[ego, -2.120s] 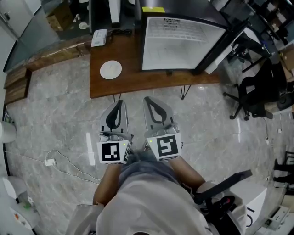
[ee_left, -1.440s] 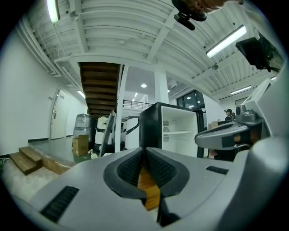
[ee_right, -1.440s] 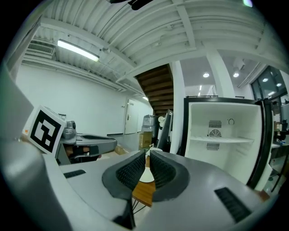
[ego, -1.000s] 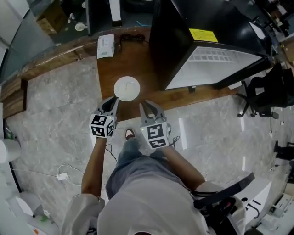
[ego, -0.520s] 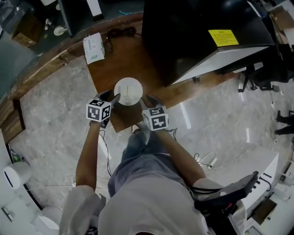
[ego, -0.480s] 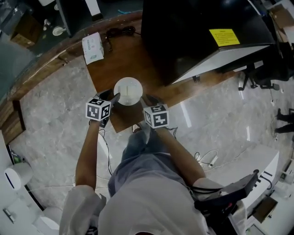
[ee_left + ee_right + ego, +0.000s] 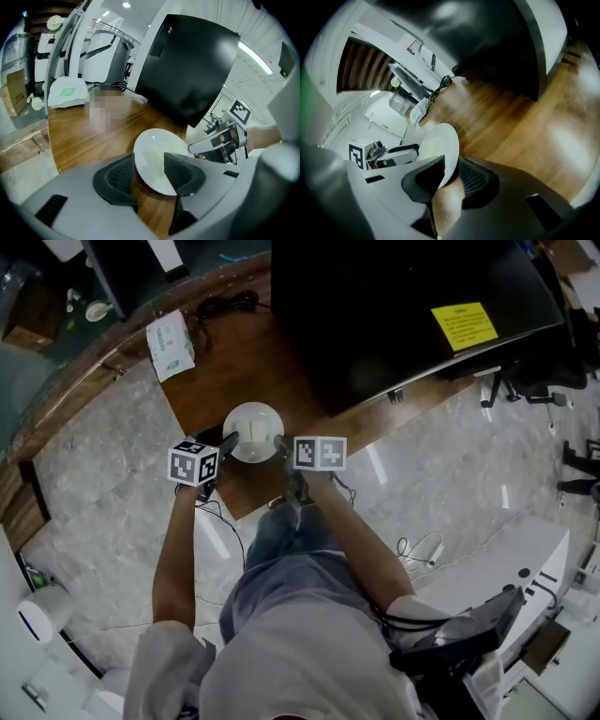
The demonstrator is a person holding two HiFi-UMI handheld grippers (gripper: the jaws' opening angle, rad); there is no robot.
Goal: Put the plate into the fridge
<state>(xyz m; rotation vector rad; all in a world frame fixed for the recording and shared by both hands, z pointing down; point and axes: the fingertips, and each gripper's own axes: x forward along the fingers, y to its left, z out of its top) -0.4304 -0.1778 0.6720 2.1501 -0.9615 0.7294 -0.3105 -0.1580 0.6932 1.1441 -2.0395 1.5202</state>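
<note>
White plate (image 7: 253,431) lies flat on the brown wooden table (image 7: 281,371), close to the table's near corner, and I cannot make out anything lying in it. My left gripper (image 7: 228,440) reaches it from the left: its jaws have just been opening and stand wide, with the plate's left rim between them and the pads off the china. My right gripper (image 7: 281,444) comes in from the right, rolled onto its side; the plate's right rim sits between its jaws too, and a dark gap shows beside the rim, so that one is released as well. Just beyond the plate, on the far right part of the table, stands a big black box (image 7: 394,306) with a yellow sticker (image 7: 464,324) on top; it fills most of that side. On the far left of the table lies a white and green packet (image 7: 170,344), with a black cable (image 7: 225,304) coiled near it. Grey marble floor (image 7: 94,474) spreads around the table, and a thin white cord (image 7: 417,554) trails on it to my right. From above, the jaws are mostly hidden under the marker cubes; each gripper view shows the plate's rim inside its own jaws and the other gripper across the plate.
</note>
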